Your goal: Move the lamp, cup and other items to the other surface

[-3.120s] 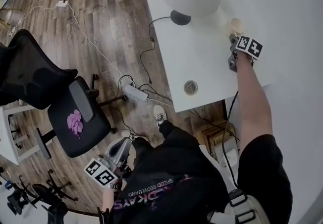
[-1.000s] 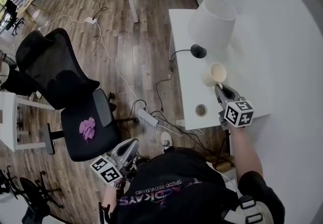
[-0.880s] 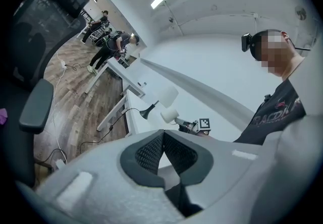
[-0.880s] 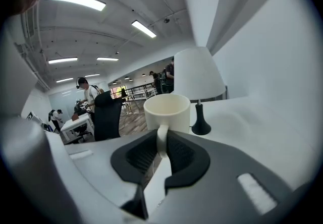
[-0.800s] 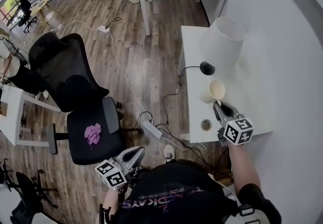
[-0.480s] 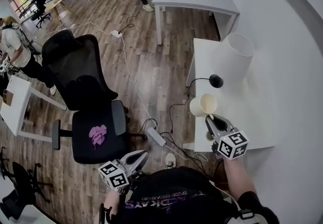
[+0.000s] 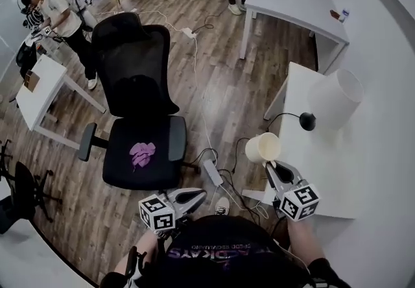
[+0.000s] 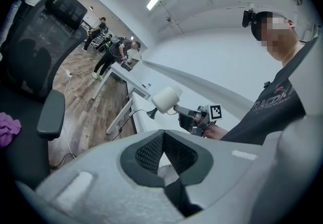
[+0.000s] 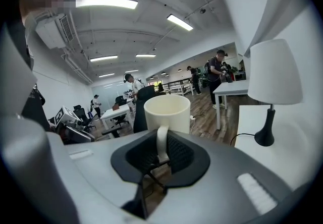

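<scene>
A cream cup [image 7: 262,148] hangs upright in the air, just past the left edge of the white table [image 7: 337,170], over the wooden floor. My right gripper [image 7: 272,167] is shut on its handle; in the right gripper view the handle [image 9: 161,142] is pinched between the pads, below the cup's body [image 9: 167,112]. The white-shaded lamp [image 7: 334,100] with its black base [image 7: 307,120] stands on the table behind the cup, its cable running off the edge. My left gripper [image 7: 194,197] is low by the person's body, shut and holding nothing.
A black office chair [image 7: 139,124] with a purple cloth [image 7: 141,154] on its seat stands left of the cup. A power strip [image 7: 212,172] and cables lie on the floor below. A second white table [image 7: 295,4] is farther back, a small one [image 7: 39,89] at left, with people standing nearby.
The right gripper has carried the cup from above the table, near the lamp, leftward past the table edge. The head view has swung towards the chair. The left gripper has stayed about where it was.
</scene>
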